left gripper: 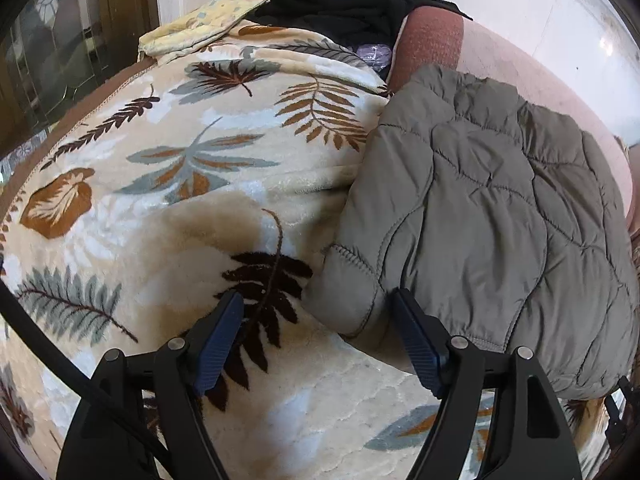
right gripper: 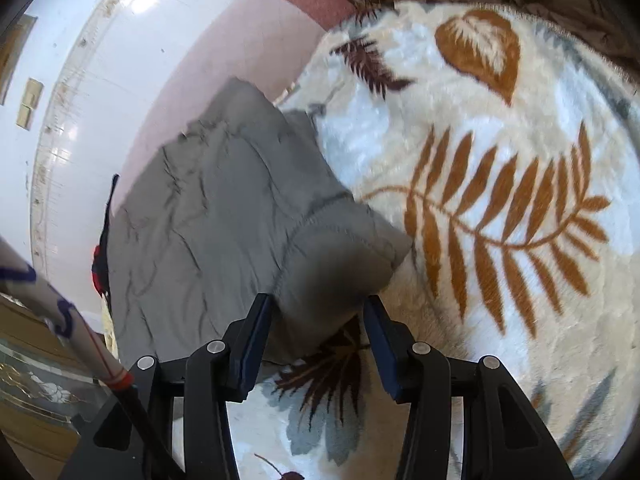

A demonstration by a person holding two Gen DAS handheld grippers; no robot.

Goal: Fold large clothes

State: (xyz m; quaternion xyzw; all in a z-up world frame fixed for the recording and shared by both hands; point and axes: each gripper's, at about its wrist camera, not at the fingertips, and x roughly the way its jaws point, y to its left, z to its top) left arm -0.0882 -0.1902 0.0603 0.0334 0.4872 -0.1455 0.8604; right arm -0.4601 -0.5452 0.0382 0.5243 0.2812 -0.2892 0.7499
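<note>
Left wrist view: a grey quilted jacket (left gripper: 480,216) lies folded on a leaf-print blanket (left gripper: 160,200) spread over a bed.

At far left a glass-fronted cabinet (left gripper: 48,40) stands by the bed. On the blanket's far end sit a yellow cloth (left gripper: 200,24) and black clothes (left gripper: 340,8). The left tool (left gripper: 316,308) stands wide open, grasping nothing, a jacket corner just ahead between its blue fingers (left gripper: 218,344). The jacket lies to the right, beside a pink bed edge (left gripper: 436,40). In the right wrist view the right tool (right gripper: 316,304) is about half open around a jacket cuff (right gripper: 340,264); whether its fingers pinch the cuff I cannot tell.
</note>
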